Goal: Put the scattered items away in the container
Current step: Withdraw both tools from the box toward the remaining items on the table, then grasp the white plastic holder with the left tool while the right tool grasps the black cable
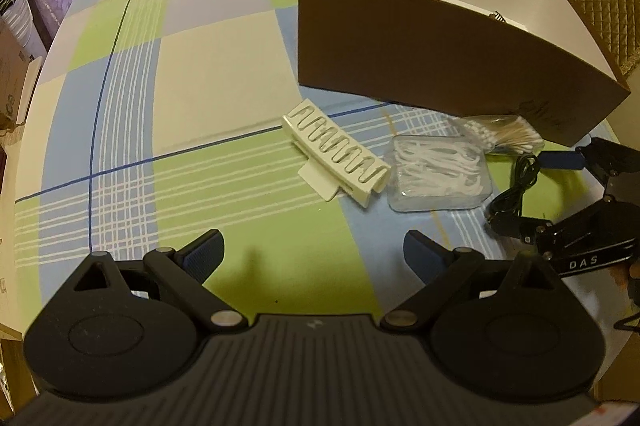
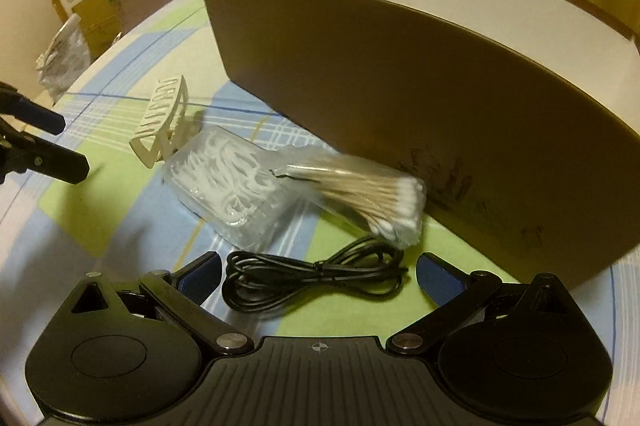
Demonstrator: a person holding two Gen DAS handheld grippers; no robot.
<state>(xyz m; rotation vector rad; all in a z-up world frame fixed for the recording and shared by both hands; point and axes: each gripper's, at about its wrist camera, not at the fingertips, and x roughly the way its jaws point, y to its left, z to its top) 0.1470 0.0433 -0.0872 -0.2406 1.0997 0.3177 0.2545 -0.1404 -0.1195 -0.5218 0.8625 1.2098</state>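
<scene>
The right claw (image 2: 318, 272) is spread wide and grips nothing, its blue-padded fingers flanking a coiled black cable (image 2: 316, 276) that lies on the checked tabletop (image 2: 72, 226). Just beyond the cable lie a bag of cotton swabs (image 2: 372, 194) and a clear case of white floss picks (image 2: 224, 174), touching one another, with a cream hair clip (image 2: 162, 122) beside the case. Behind them stands the brown box (image 2: 400, 86), white inside. The left claw (image 1: 314, 250) is likewise released over bare cloth, well short of the clip. The right claw's arm reads "DAS" (image 1: 583, 261); dark marks on the box wall are illegible.
</scene>
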